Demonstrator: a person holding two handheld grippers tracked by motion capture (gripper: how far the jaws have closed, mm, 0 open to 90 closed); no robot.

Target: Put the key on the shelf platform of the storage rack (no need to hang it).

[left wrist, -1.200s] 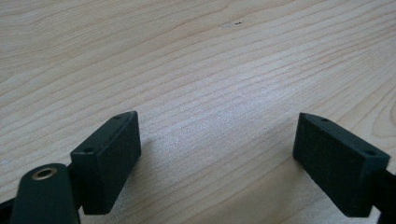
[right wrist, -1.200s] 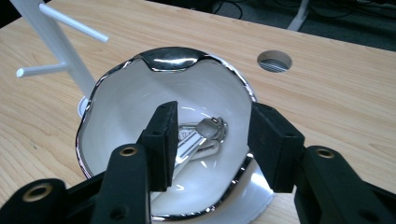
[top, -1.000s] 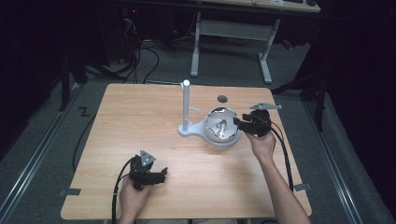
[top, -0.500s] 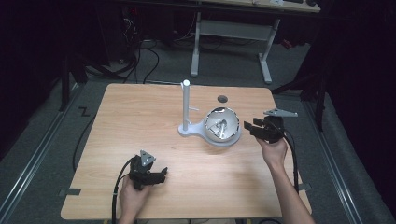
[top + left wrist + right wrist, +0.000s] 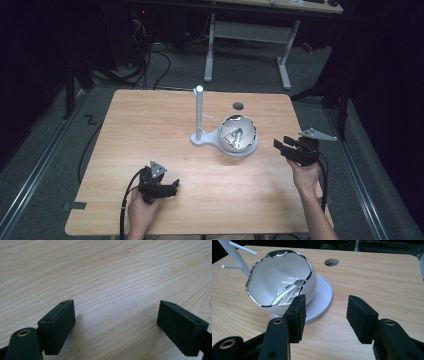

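A white bowl (image 5: 238,134) with a wavy silver rim sits on the round base of a white stand (image 5: 199,112) near the table's middle. In the right gripper view the bowl (image 5: 279,282) holds a shiny silver piece (image 5: 287,292), lying slanted inside. My right gripper (image 5: 281,146) hovers to the right of the bowl, apart from it. It points at the bowl, open, with nothing between its jaws (image 5: 325,312). My left gripper (image 5: 172,186) rests low at the front left, open over bare wood (image 5: 115,322).
The stand's upright post (image 5: 234,255) carries thin side pegs and rises left of the bowl. A small round hole (image 5: 238,105) is cut in the tabletop behind the bowl. The table's right edge (image 5: 310,165) runs close under the right hand. Cables trail from both grippers.
The right gripper has drawn away from the bowl, moving right and toward the table's front edge. The left gripper and the bowl have stayed put.
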